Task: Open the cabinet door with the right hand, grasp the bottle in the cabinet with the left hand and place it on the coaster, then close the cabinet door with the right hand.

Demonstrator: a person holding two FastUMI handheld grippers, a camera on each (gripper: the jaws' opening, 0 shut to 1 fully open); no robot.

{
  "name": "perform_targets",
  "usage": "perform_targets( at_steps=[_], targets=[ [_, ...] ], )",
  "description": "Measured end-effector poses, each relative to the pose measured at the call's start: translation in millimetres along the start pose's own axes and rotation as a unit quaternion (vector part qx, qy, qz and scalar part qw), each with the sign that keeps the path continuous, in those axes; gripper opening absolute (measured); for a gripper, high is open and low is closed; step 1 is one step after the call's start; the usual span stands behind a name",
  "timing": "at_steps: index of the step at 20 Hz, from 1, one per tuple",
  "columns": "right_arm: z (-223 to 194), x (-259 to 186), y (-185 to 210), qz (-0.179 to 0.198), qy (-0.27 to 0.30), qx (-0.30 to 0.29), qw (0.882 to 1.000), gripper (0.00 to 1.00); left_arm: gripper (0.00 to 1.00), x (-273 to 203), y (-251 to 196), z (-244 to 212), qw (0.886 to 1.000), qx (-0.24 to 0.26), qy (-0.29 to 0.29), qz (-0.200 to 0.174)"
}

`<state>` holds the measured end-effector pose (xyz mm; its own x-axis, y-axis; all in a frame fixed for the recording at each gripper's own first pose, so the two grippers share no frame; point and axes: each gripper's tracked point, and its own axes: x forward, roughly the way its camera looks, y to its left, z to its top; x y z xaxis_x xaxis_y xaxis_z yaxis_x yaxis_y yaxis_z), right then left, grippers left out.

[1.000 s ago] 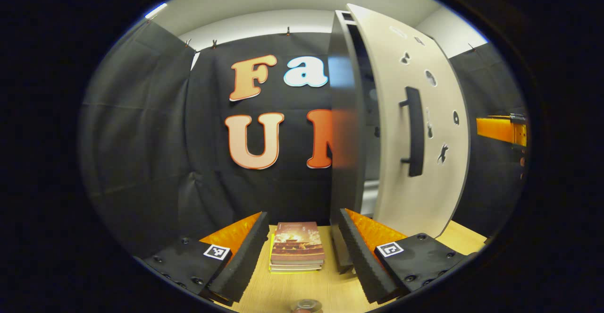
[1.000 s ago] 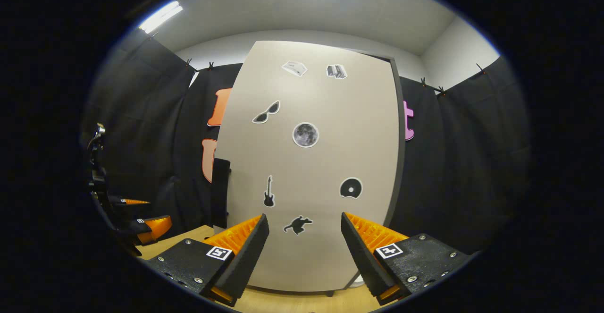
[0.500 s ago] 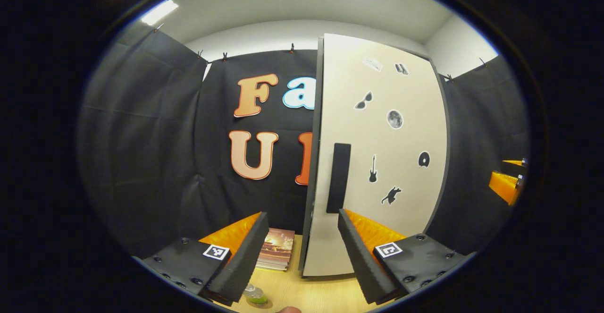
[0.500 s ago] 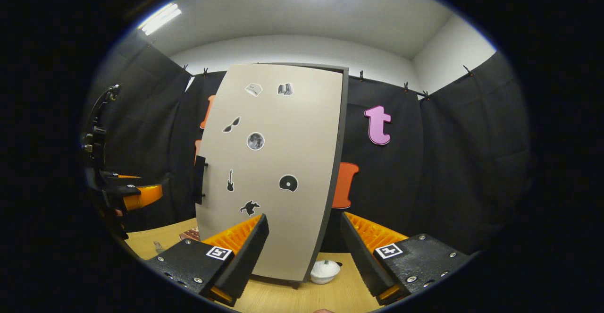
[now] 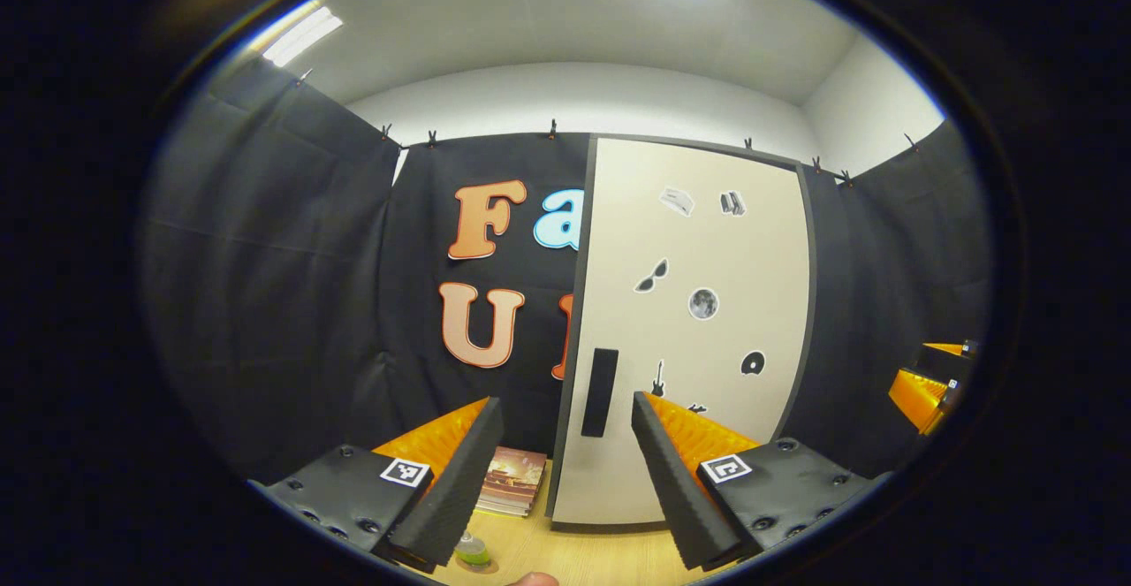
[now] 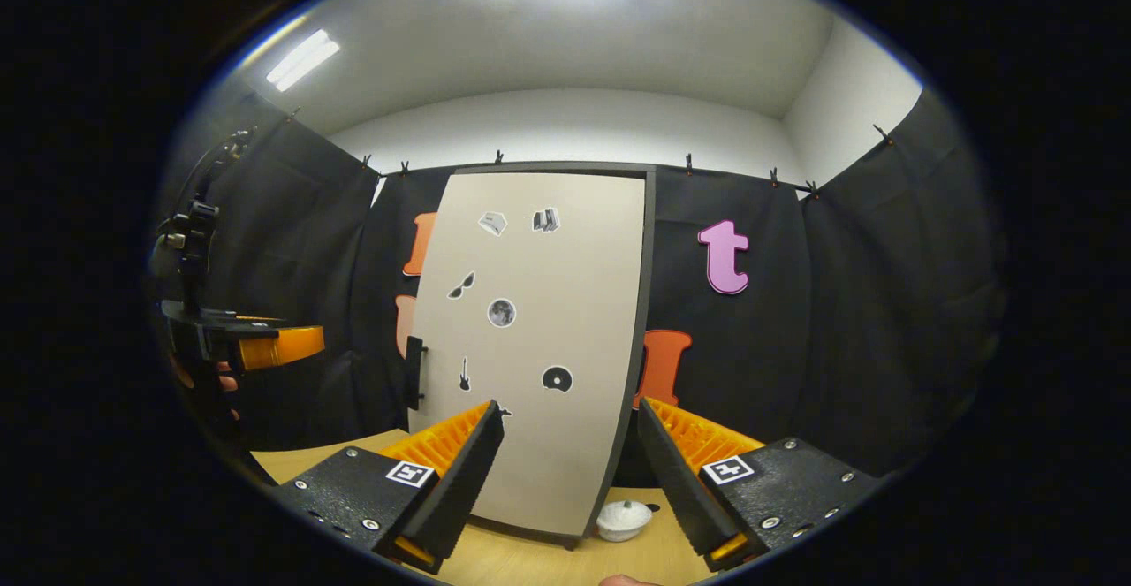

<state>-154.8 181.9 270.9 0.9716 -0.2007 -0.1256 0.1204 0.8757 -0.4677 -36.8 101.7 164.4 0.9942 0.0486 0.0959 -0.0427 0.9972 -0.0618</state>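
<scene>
While both claws are hanging wide open with nothing in them, the left gripper (image 5: 558,480) is hovering over the bottle (image 5: 472,551), which is sitting on the coaster (image 5: 482,565) by the books (image 5: 511,490). Right gripper (image 6: 565,480) is facing the cabinet door (image 6: 539,338), which is looking shut, near a small white bowl (image 6: 624,520).

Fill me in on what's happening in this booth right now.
A person holds a two-finger gripper in each hand in front of a cabinet on a wooden table. The cabinet door is shut, its dark handle free. Both the left gripper and the right gripper hang back from it with jaws open and empty. A green-capped bottle stands on a coaster low in the left gripper view, so the job looks about finished.
</scene>
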Motion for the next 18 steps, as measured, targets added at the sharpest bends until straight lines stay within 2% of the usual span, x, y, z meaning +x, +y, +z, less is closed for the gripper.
perform_targets(
  at_steps=[2, 7, 12, 13, 15, 18],
  targets=[
    [4.2, -2.7, 4.8, 0.005, -0.003, 0.008, 1.000, 0.95, 0.96, -3.9, 3.7, 12.2, 1.000, -0.006, -0.006, 0.007],
    [17.3, -1.6, 6.1, -0.014, -0.017, -0.007, 1.000, 0.94, 0.93, -11.2, 22.1, 30.2, 1.000, -0.002, -0.021, 0.003],
    [30.3, 0.9, 18.0, -0.012, -0.033, -0.004, 0.999, 0.95, 0.93, -12.4, 31.2, 48.3, 0.999, 0.025, -0.047, -0.003],
    [32.8, 0.2, 20.4, -0.012, -0.038, -0.004, 0.999, 0.95, 1.00, -12.8, 30.1, 48.8, 0.998, 0.028, -0.049, -0.007],
    [37.5, 1.3, 24.6, -0.011, -0.044, -0.005, 0.999, 0.94, 0.96, -12.2, 28.2, 49.9, 0.998, 0.031, -0.052, -0.014],
    [40.8, -0.4, 29.0, -0.010, -0.049, -0.009, 0.999, 0.94, 0.96, -15.9, 32.0, 56.8, 0.997, 0.033, -0.063, -0.016]
  ],
)
